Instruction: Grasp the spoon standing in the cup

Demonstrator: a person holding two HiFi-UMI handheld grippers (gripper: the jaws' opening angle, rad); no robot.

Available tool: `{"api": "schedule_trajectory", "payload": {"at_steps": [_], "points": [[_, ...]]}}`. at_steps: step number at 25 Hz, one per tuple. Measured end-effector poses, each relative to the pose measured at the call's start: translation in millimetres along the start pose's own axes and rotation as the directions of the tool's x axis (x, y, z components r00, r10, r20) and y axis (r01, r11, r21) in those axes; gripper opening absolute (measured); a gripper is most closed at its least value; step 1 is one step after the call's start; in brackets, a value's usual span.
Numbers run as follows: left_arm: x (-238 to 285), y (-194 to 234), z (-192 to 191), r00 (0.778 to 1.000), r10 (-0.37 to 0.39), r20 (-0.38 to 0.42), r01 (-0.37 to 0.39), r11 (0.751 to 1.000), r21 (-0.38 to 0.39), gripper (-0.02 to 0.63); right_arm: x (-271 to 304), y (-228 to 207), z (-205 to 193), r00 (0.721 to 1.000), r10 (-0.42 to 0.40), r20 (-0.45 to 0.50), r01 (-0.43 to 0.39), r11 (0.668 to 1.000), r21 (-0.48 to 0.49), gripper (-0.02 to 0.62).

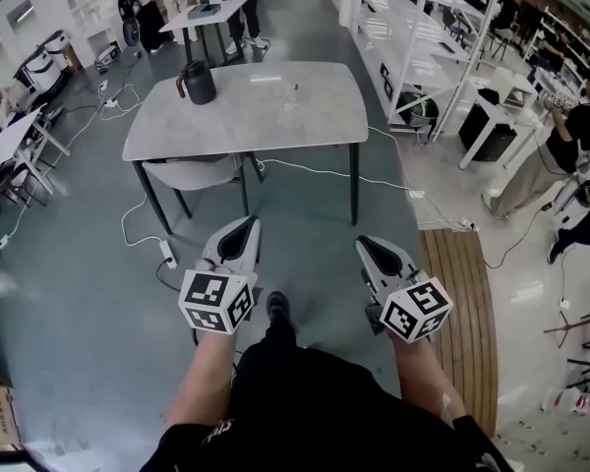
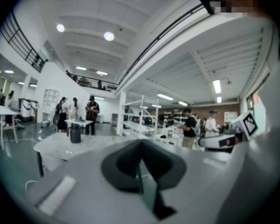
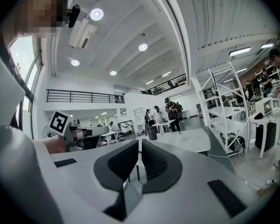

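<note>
Head view: the left gripper point(image 1: 246, 226) and the right gripper point(image 1: 367, 244) are held side by side at waist height and point forward over the grey-green floor point(image 1: 69, 293). Each has a pale, smooth shell that tapers to dark pads, with a cube of black-and-white square markers at its rear. The left gripper view shows its jaws pressed together with nothing between them. The right gripper view shows ribbed dark pads likewise closed and empty. The cup point(image 1: 295, 97) stands well ahead of both grippers, on the far half of a table point(image 1: 246, 116), roughly on the line that runs between the two. The spoon point(image 1: 295, 88) shows only as a thin upright stroke above the cup, and both are too small for material or detail. The table has a rounded rectangular top of pale, faintly veined, glossy stone-like surface on slim dark legs. A dark, rounded pitcher point(image 1: 198, 83) with a handle stands on the table, ahead and left of the left gripper. A pale moulded chair point(image 1: 192, 173) is tucked under the table's near edge, between the grippers and the cup.
</note>
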State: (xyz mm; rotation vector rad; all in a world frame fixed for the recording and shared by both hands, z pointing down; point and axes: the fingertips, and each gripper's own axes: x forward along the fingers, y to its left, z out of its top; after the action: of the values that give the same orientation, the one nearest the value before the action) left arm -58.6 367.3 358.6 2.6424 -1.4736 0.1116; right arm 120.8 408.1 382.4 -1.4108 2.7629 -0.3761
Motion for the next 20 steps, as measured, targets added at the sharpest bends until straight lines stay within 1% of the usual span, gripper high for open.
{"api": "schedule_trajectory", "payload": {"at_steps": [4, 8, 14, 20], "points": [[24, 14, -2, 1.000, -0.006, 0.003, 0.007, 1.000, -0.016, 0.008, 20, -14, -2, 1.000, 0.001, -0.020, -0.001, 1.000, 0.003, 0.015], [51, 36, 3, 1.000, -0.015, 0.007, 0.015, 1.000, -0.025, 0.008, 48, -28, 9, 1.000, -0.004, -0.024, 0.004, 1.000, -0.004, 0.015], [96, 68, 13, 0.999, -0.040, 0.005, 0.040, 0.999, -0.020, 0.008, 93, -52, 18, 1.000, -0.015, -0.025, 0.015, 1.000, 0.008, 0.015], [129, 114, 13, 0.999, -0.044, -0.018, 0.043, 0.999, -0.022, 0.008, 151, -67, 17, 0.999, -0.010, -0.046, 0.012, 0.999, 0.036, 0.014]]}}
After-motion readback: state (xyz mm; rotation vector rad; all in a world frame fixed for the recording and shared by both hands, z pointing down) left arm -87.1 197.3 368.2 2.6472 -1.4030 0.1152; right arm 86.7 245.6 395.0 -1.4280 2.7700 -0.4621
